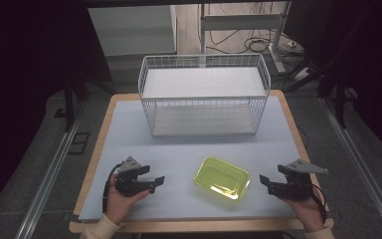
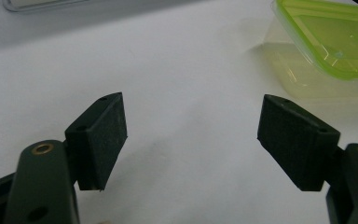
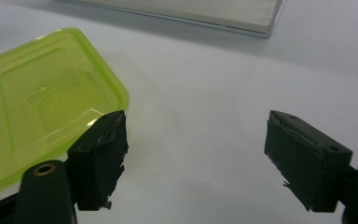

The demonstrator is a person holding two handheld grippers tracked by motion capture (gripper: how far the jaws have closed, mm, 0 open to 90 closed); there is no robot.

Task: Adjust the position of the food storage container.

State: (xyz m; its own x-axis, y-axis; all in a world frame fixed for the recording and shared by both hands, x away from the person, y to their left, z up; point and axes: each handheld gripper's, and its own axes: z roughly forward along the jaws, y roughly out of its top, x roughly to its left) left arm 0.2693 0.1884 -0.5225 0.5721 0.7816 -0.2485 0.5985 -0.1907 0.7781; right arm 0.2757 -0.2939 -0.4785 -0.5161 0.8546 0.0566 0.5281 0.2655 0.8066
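1. High view: the lidded green container (image 1: 222,178) lies on the table (image 1: 129,124) between the two grippers, its long axis slanting from upper left to lower right. The left gripper (image 1: 155,180) points at it from the left, the right gripper (image 1: 264,179) from the right. The gap from the right gripper's tips to the container's near corner looks a little shorter than the gap on the left, so I judge the right hand the nearer one. The wire basket (image 1: 204,94) stands well beyond both.

2. Left gripper view: the left gripper (image 2: 192,140) has its jaws spread wide with only bare tabletop between them. The container (image 2: 326,42) sits ahead and off to the upper right of the jaws, apart from them.

3. Right gripper view: the right gripper (image 3: 196,158) stands wide too, holding nothing. The container (image 3: 42,102) lies to the left of the jaws and slightly ahead; its edge runs close by the left pad, though I cannot tell whether they touch. To take it, this gripper would likely need to swing left.
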